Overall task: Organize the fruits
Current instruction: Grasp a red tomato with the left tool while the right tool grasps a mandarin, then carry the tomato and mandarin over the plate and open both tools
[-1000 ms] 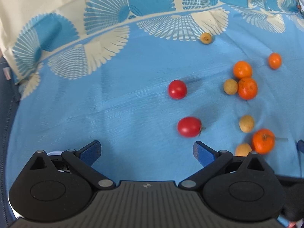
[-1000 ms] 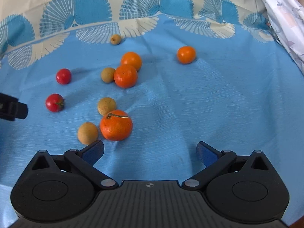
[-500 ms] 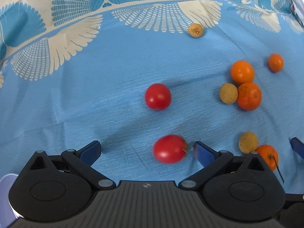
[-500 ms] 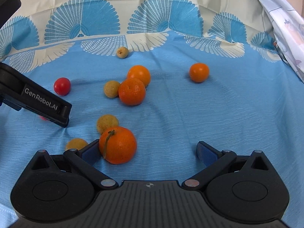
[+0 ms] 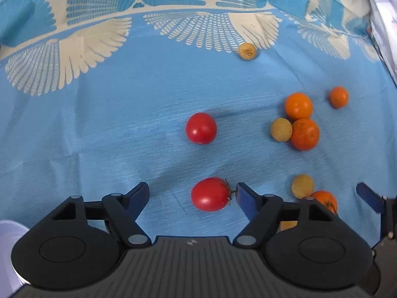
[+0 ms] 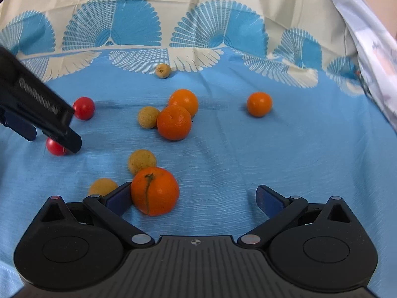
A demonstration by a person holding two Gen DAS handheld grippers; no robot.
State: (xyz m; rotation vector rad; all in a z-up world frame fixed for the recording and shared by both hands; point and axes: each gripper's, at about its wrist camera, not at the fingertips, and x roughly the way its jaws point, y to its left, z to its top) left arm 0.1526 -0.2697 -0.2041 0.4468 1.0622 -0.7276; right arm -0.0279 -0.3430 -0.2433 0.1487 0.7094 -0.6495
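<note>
Both grippers wide open, low over blue cloth point(image 5: 99, 124), nothing gripped.

Left gripper point(image 5: 192, 193) straddling stemmed red tomato point(image 5: 210, 194), stem end just beside right fingertip point(image 5: 242, 193) (contact unclear), gap on other side. Right gripper point(image 6: 193, 197) bracketing stemmed orange point(image 6: 154, 191), touching or nearly touching left fingertip point(image 6: 121, 195), wide gap to the other. Second tomato point(image 5: 201, 128) farther out. Two oranges point(image 6: 174, 122) point(image 6: 183, 102) touching, tan fruit point(image 6: 148, 117) beside them. Lone orange point(image 6: 259, 104) off right. Tan fruits point(image 6: 142, 162) point(image 6: 103, 186) near stemmed orange; another point(image 6: 163, 70) at cloth's patterned border.
</note>
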